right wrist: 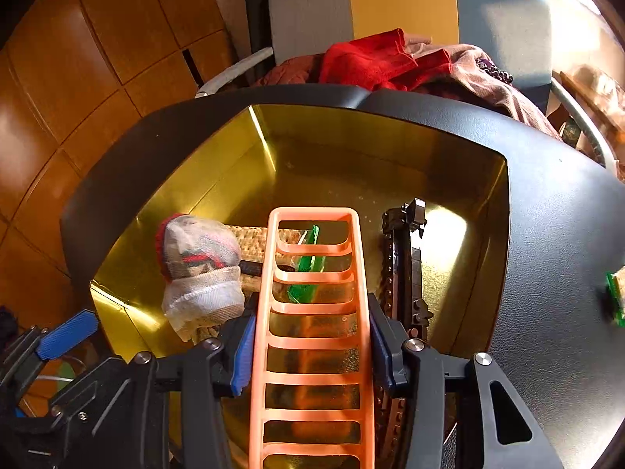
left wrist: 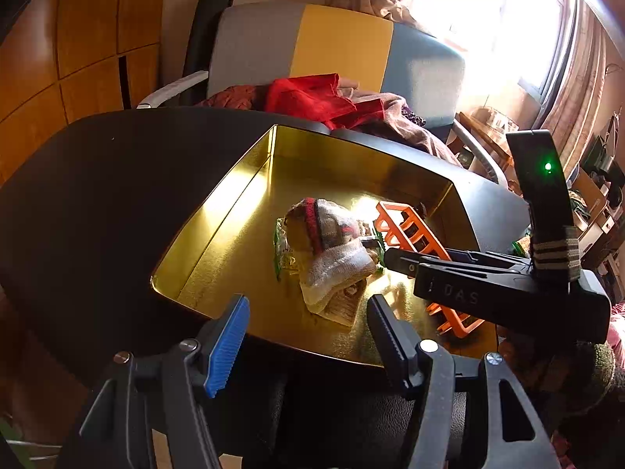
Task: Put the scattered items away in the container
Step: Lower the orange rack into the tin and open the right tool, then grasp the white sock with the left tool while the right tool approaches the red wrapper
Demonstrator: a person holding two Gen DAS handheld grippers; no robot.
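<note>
A gold tin [left wrist: 250, 179] [right wrist: 218, 179] sits on a black table [left wrist: 97, 179]. Inside lie a rolled striped sock [left wrist: 332, 242] [right wrist: 199, 262], a green wrapper [right wrist: 306, 273] and a dark brick-built piece [right wrist: 406, 258]. My right gripper [right wrist: 312, 336] is shut on an orange slotted rack [right wrist: 312, 312] [left wrist: 406, 230] and holds it over the tin, pointing inward. It reaches in from the right in the left wrist view [left wrist: 394, 260]. My left gripper [left wrist: 308, 336] is open and empty above the tin's near rim; one of its blue fingertips [right wrist: 66, 338] shows in the right wrist view.
A green-edged packet [right wrist: 615, 297] lies on the table right of the tin. Behind the table stands a grey and yellow chair [left wrist: 340, 47] piled with red cloth [left wrist: 316, 95]. Wooden panels [left wrist: 78, 39] are on the left, clutter on the right.
</note>
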